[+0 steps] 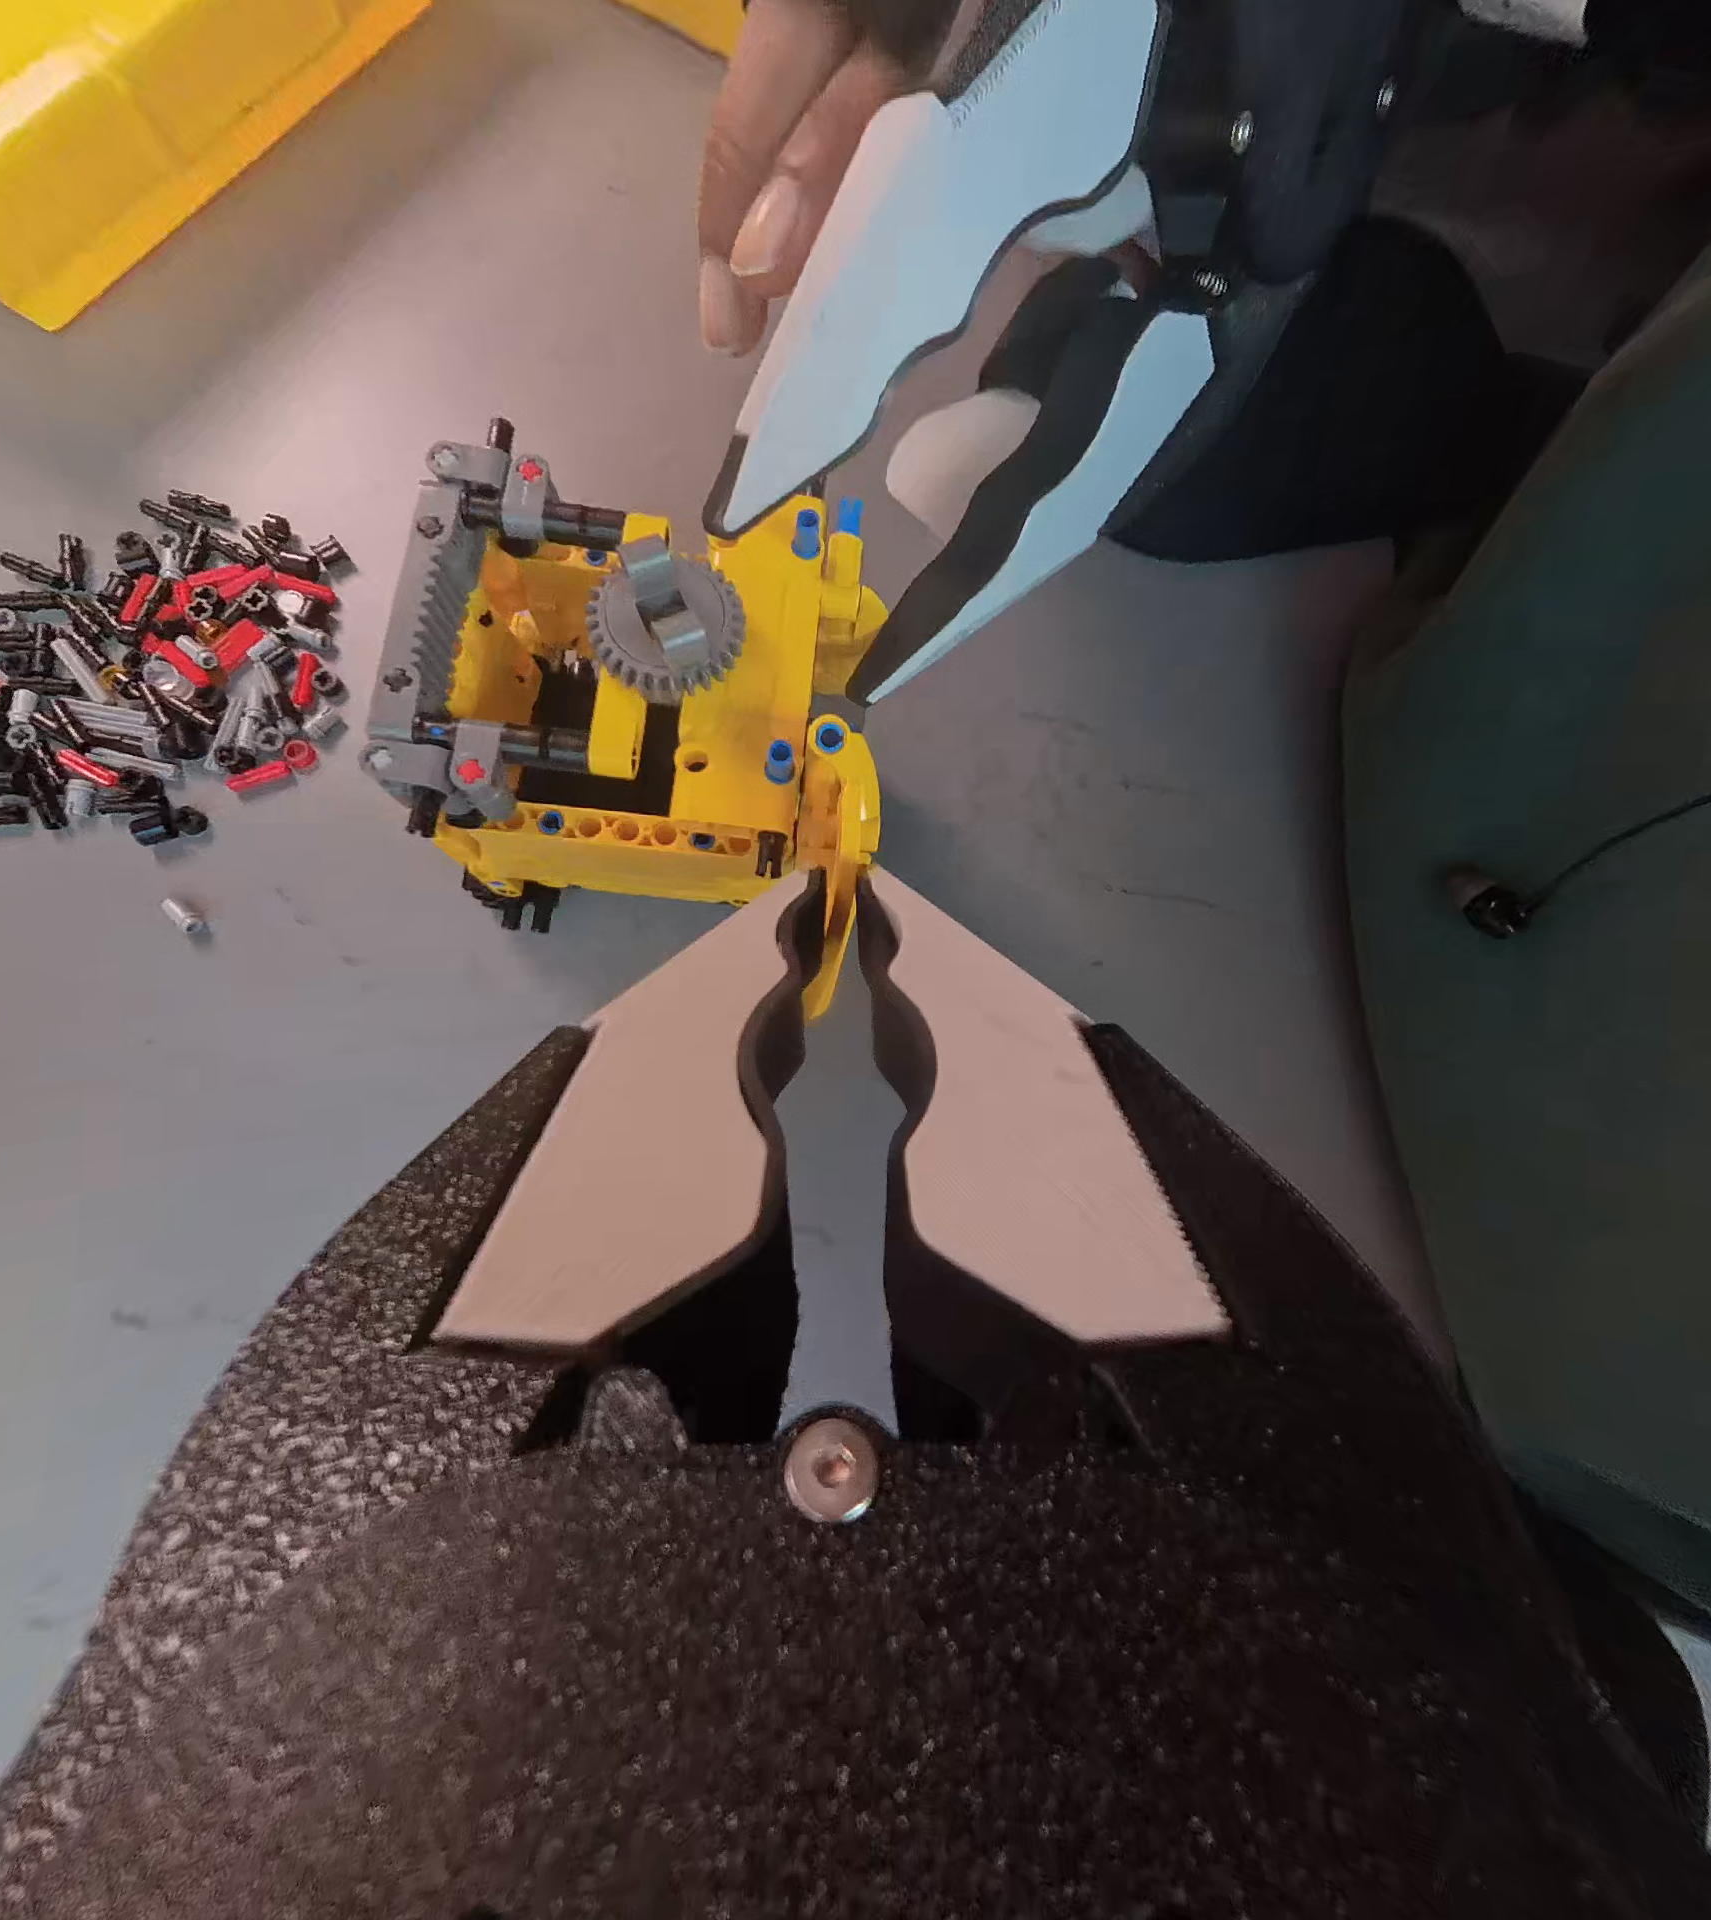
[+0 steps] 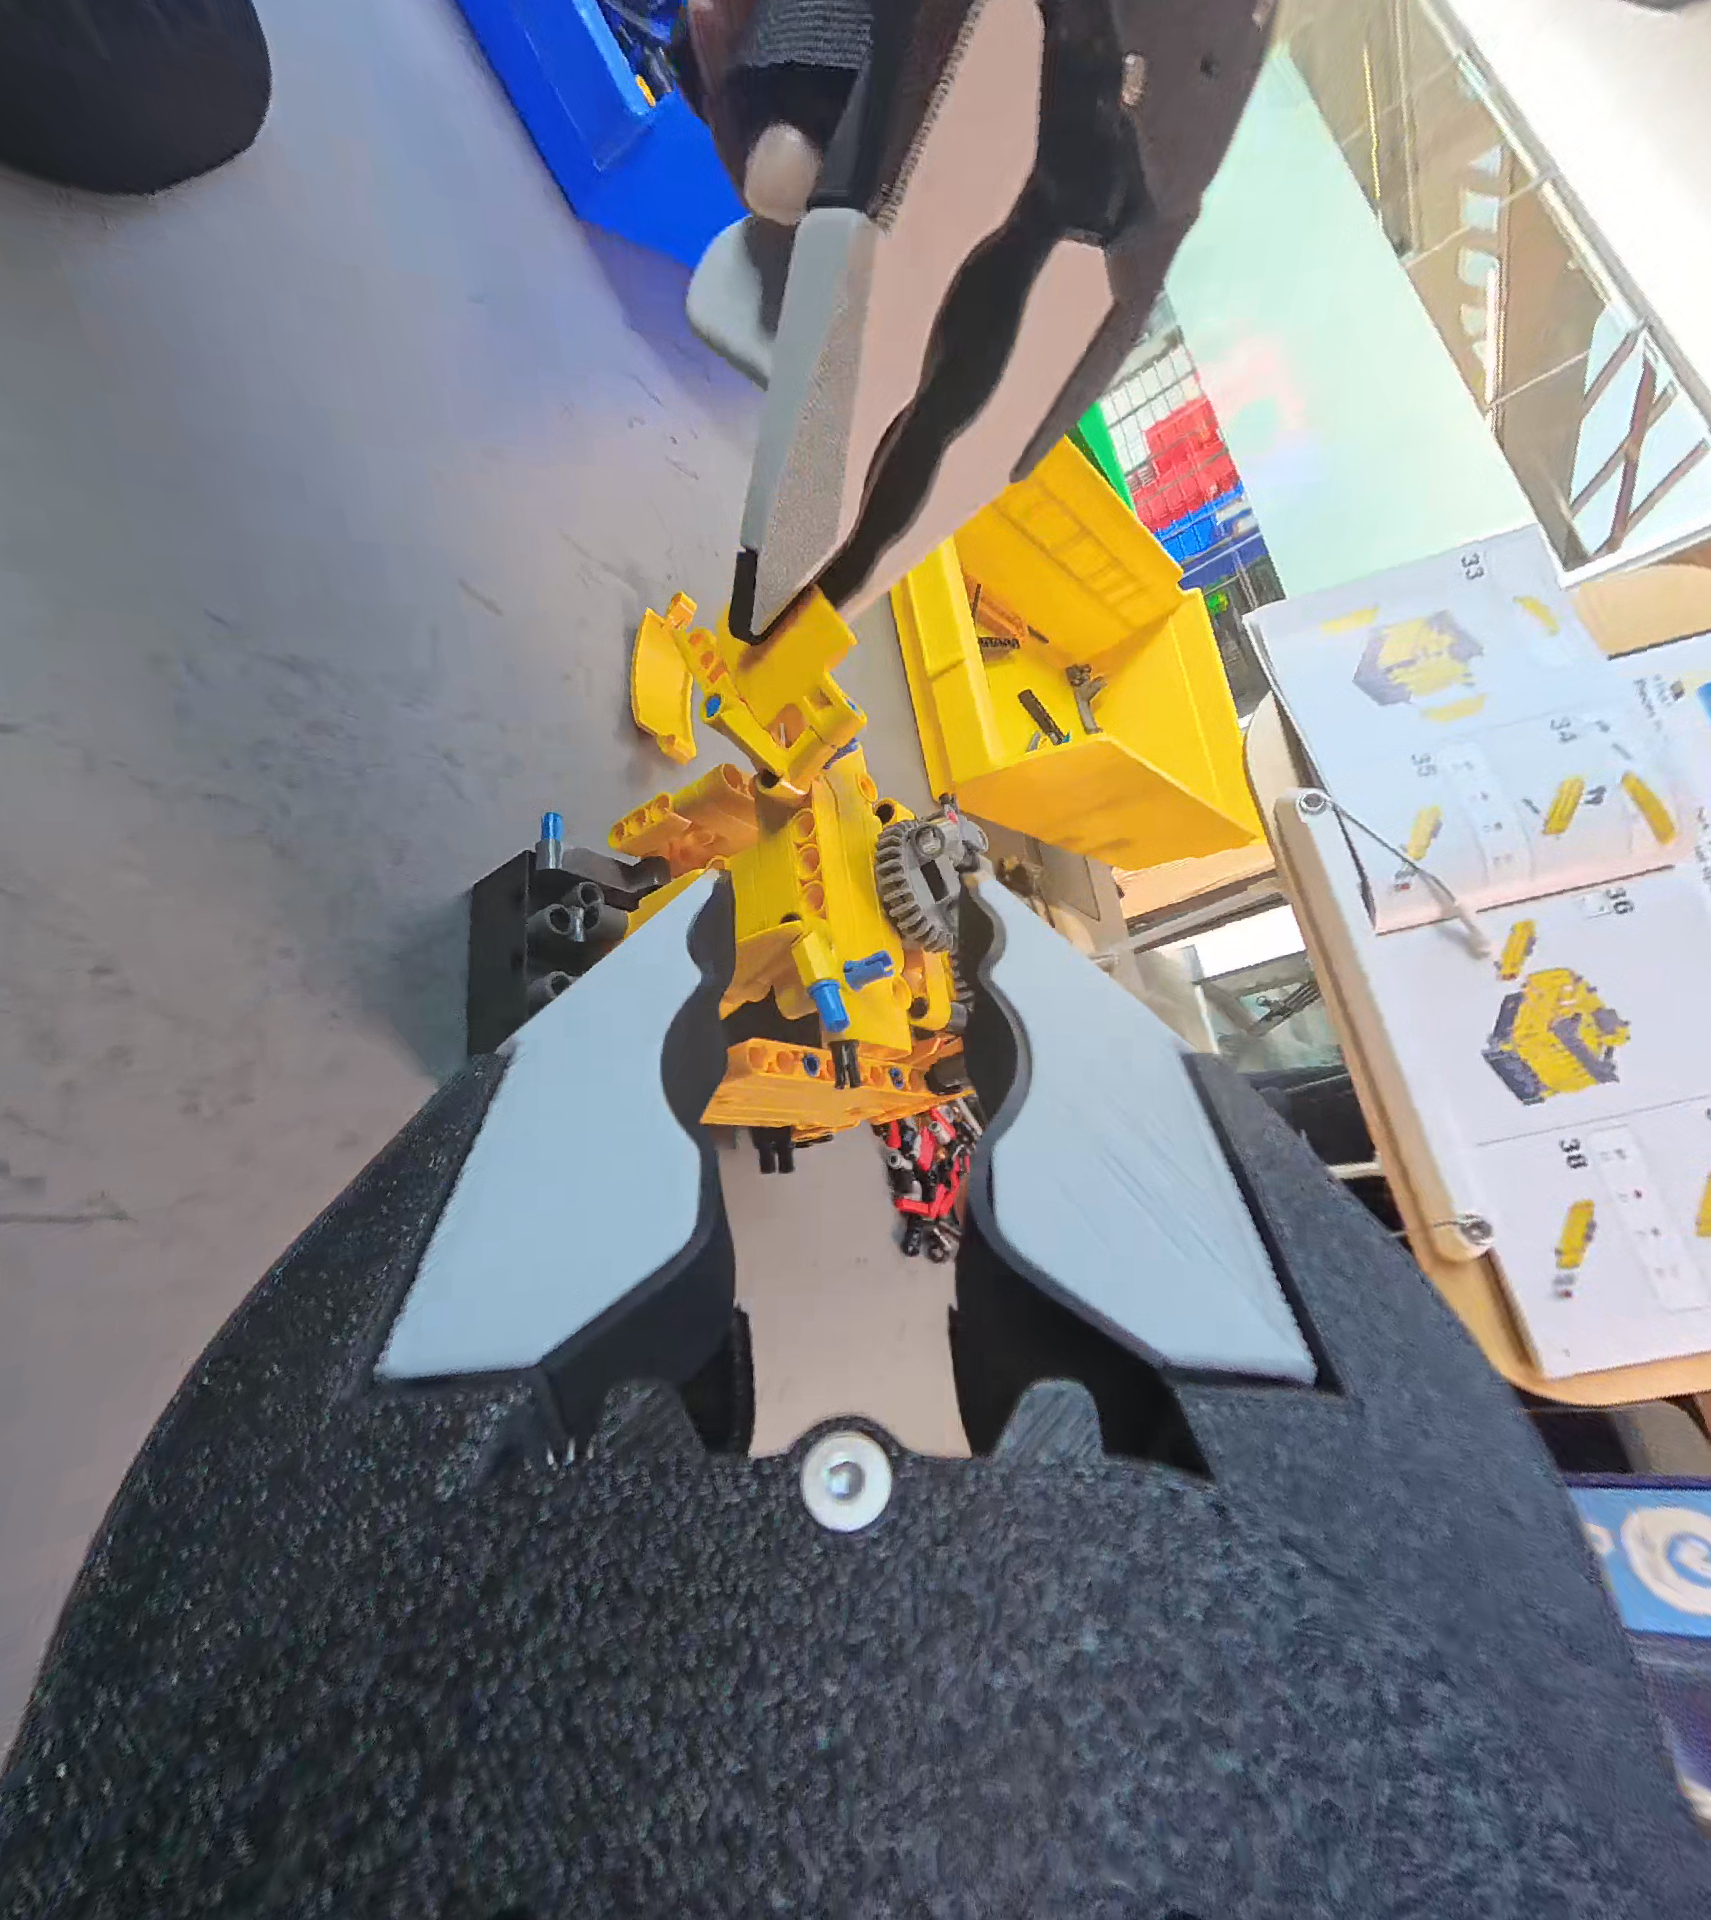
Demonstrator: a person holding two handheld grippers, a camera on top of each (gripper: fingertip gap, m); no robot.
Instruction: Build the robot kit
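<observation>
My left gripper (image 1: 835,883) is pinching a curved yellow panel (image 1: 835,914) at the near-right corner of the yellow brick model (image 1: 643,717); jaws nearly closed, thin panel edge between the tips. My right gripper (image 2: 846,914) is straddling the model from the opposite side w/ jaws spread wide, model body between the fingers. Can't tell whether the pads are actually pressing on it, so grip there is unclear.

In left wrist view the right gripper (image 1: 809,613) is coming in from top right, one tip touching the model's yellow top edge, the other tip at its right side. A hand (image 1: 768,197) is showing behind it.

Model is sitting on the grey tabletop (image 1: 207,1091), roughly centre. It's carrying a grey gear (image 1: 666,629) on top, a grey toothed rack (image 1: 430,613) along the left side, blue pins at the corners.

Pile of small black, red and grey pins (image 1: 124,665) is lying left of the model, apart from it. One loose grey pin (image 1: 186,914) is lying near the pile, closer to me. Yellow bin (image 1: 103,135) is sitting top left.

In right wrist view the left gripper (image 2: 778,613) is clamping a yellow piece at the model's far end. Yellow bin (image 2: 1069,675) w/ a few parts is sitting beyond, blue bin (image 2: 602,114) further back, open instruction booklet (image 2: 1557,935) on a wooden stand at right.
</observation>
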